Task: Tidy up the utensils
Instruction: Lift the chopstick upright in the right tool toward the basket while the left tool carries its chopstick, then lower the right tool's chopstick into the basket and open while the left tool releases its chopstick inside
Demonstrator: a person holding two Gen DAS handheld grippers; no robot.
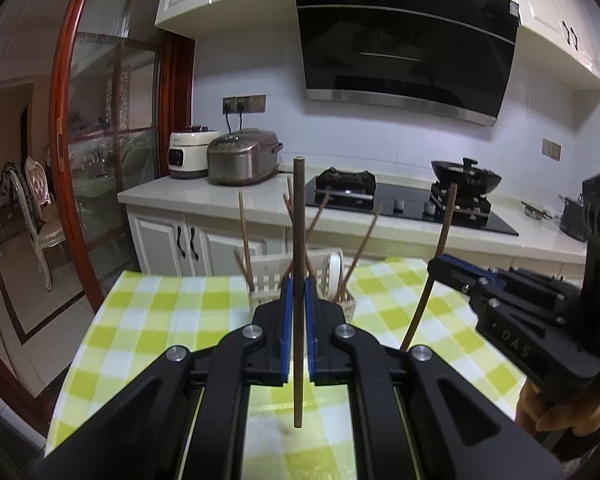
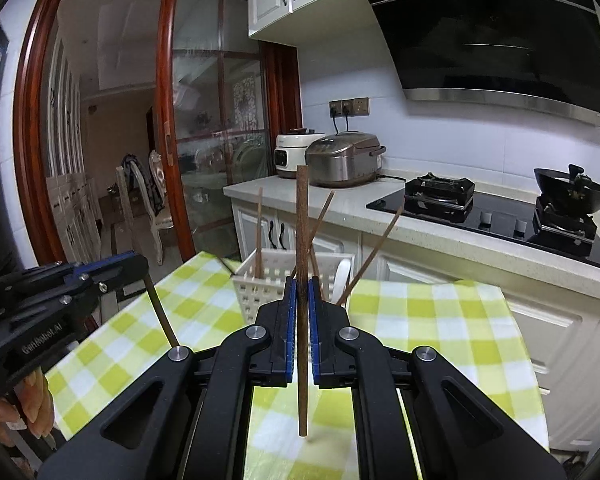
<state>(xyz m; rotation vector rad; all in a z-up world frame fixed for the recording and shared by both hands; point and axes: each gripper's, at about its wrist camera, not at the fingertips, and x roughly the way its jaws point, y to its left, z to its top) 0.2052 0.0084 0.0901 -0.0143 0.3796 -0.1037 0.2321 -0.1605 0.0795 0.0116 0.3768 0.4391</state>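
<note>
Each chopstick (image 1: 299, 240) (image 2: 301, 240) stands upright above the checked tabletop (image 1: 160, 320), clamped by the left gripper (image 1: 299, 292) and right gripper (image 2: 301, 292) — lower them tip-first into the white basket (image 2: 268, 280) at the far edge, clear of the leaning sticks.

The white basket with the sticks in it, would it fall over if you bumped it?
Maybe. The white basket looks like thin holey plastic, so probably light. Tall chopsticks lean out above its rim, likely making it top-heavy. On the checked cloth it might slide first.
</note>
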